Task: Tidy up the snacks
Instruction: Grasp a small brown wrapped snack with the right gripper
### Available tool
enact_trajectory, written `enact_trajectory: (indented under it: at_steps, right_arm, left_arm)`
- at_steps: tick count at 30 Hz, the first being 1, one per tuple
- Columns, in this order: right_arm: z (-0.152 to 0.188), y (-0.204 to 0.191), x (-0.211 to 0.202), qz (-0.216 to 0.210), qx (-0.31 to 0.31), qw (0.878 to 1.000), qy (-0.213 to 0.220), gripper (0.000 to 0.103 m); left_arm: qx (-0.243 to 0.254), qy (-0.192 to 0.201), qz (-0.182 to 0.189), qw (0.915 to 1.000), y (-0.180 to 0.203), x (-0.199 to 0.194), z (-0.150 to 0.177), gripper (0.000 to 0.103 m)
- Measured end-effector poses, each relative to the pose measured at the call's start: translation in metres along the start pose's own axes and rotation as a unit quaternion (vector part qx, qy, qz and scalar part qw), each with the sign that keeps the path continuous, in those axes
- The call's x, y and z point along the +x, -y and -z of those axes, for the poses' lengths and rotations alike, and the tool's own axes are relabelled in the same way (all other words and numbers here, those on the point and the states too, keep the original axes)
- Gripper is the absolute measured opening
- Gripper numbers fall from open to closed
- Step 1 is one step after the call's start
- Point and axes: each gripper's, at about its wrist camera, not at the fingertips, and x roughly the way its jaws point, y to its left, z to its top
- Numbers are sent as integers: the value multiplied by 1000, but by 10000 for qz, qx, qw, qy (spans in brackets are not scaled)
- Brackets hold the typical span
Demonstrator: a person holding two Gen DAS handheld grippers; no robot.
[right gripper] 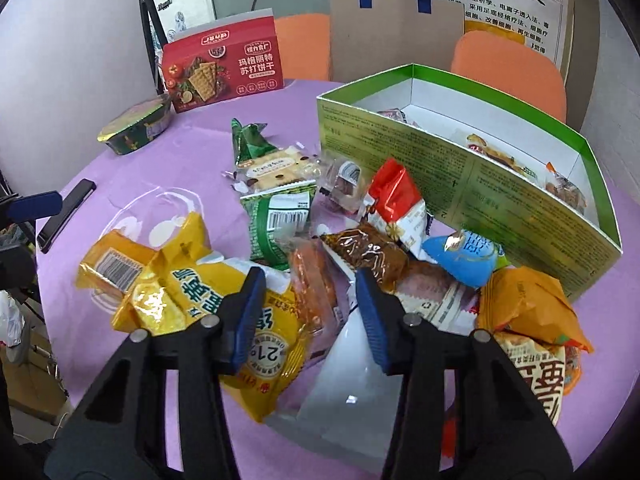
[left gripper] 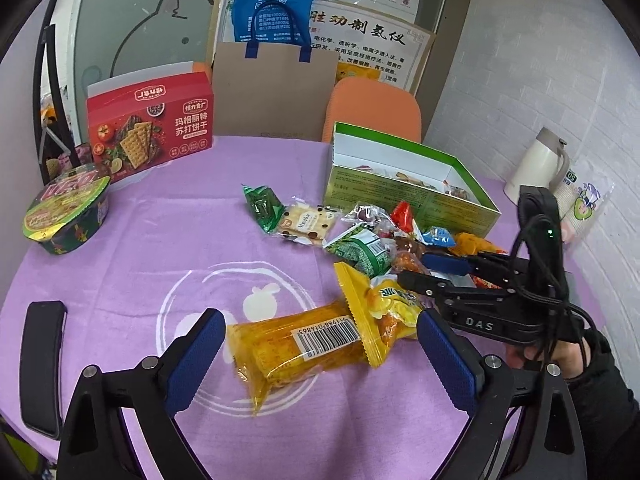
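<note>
Loose snack packs (right gripper: 276,216) lie heaped on the purple tablecloth (left gripper: 160,240) in front of an open green box (right gripper: 460,168) that holds a few packs. My left gripper (left gripper: 320,344) is open wide. A yellow pack with a barcode (left gripper: 304,344) lies flat between its blue pads (left gripper: 200,344). My right gripper (right gripper: 310,312) hangs over the pile, its jaws narrowed. An orange snack in a clear wrapper (right gripper: 316,292) sits between its pads (right gripper: 248,312), with a little gap showing on each side. The left wrist view shows the right gripper (left gripper: 424,272) reaching into the pile from the right.
A red cracker box (left gripper: 152,128) stands at the back left, with an instant noodle bowl (left gripper: 68,212) in front of it. A black phone (left gripper: 42,364) lies near the left edge. A cream jug (left gripper: 536,168) and an orange chair (left gripper: 372,112) stand behind the table.
</note>
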Motion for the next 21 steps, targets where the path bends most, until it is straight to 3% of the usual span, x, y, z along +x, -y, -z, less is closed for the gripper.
enact_trajectory:
  at_steps: [1,4,9,14,15,17,19,21]
  right_arm:
    - [1,2,1,-91,66,9999,-62,22]
    - [7,8,-11,-135,215,9996,76,22]
    - [18,16,-62,-398,653,9946,701,22]
    - [30,29,-102,-59,773,9911,1079,22]
    - [33,32,-110,120,739,9907,1137,22]
    - [39,39,-118,202,817,9897,1157,22]
    - [49,49,-126,241,999,9881,1146,22]
    - [59,57,-130,345,1129,9864,1143,22]
  left_arm:
    - [9,-16,28,10000,1,1,-1,97]
    - [49,-44,79,9999,4,6,-6,95]
    - [32,-129,282,9995,14,25,-30,90]
    - [-19,-473,400,9981,30,74,-56,89]
    - [-36,-583,399,9975,32,83,-58,84]
    - [-50,-798,407,9960,35,101,-64,78]
    - [50,-777,300,9965,38,110,-75,77]
    - [158,-893,420,9950,42,121,-89,77]
